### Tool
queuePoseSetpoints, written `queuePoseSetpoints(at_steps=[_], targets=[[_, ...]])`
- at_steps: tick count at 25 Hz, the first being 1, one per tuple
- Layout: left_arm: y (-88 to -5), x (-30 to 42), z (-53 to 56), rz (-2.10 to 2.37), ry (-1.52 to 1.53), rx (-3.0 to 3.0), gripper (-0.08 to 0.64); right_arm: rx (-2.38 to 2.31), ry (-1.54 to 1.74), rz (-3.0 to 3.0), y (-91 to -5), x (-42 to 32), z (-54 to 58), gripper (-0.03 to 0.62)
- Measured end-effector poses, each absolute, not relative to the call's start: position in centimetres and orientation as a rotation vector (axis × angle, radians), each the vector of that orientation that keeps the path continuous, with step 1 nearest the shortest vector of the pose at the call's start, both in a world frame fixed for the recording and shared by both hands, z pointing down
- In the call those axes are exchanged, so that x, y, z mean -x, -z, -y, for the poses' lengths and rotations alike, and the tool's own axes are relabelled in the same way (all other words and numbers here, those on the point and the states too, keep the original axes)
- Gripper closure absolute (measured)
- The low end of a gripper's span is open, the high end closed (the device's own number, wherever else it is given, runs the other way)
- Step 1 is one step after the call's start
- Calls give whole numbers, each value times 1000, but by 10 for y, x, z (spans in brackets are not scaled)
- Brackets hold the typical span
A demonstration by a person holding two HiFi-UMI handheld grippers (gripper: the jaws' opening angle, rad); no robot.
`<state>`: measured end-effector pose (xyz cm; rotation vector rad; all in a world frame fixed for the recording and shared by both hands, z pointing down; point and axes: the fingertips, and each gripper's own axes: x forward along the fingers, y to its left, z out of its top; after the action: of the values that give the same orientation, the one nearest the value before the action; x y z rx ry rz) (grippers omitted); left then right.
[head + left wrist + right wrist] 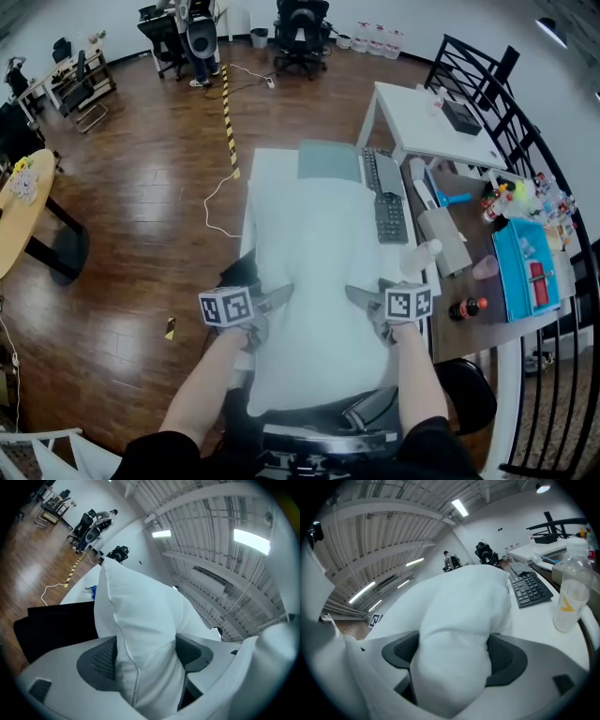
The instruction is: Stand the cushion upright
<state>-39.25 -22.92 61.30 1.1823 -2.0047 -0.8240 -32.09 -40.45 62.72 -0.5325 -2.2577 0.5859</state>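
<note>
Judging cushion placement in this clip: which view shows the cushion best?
The head view: it takes in the whole white cushion, with the left gripper and right gripper clamped on its two sides. Each gripper view shows only a bunched fold of it squeezed between that gripper's pads, not its overall shape.

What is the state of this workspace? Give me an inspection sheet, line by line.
Surface: white table, mostly covered by the cushion.
Job's things: white cushion, appears to lie lengthwise on the table, not yet upright.
Clutter: keyboard, clear bottle, dark bottle and blue box, all on the right.
Grippers: left hand-held gripper and right hand-held gripper, each shut on the cushion's near end.
Cables: white cable on the floor.
Surroundings: wooden floor, office chairs, black railing.
</note>
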Motion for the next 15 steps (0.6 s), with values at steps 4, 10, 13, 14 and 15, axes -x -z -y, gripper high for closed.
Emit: queuePoseSetpoints(at_steps=[4,10,13,14,15], targets=[[-598,386,233,2042,778,-1235,245,592,-548,2301,-605,316,386,212],[-575,364,233,2113,655,-1315,263,622,-578,2311,-587,297,362,253],[-551,359,226,2147,628,-1389,268,618,-576,2392,-564,291,350,255],[-541,359,224,2158,612,-1412,268,606,-562,2420,-555,290,346,255],[-532,359,222,2165,598,-1434,268,583,-552,2443,-548,289,343,255]])
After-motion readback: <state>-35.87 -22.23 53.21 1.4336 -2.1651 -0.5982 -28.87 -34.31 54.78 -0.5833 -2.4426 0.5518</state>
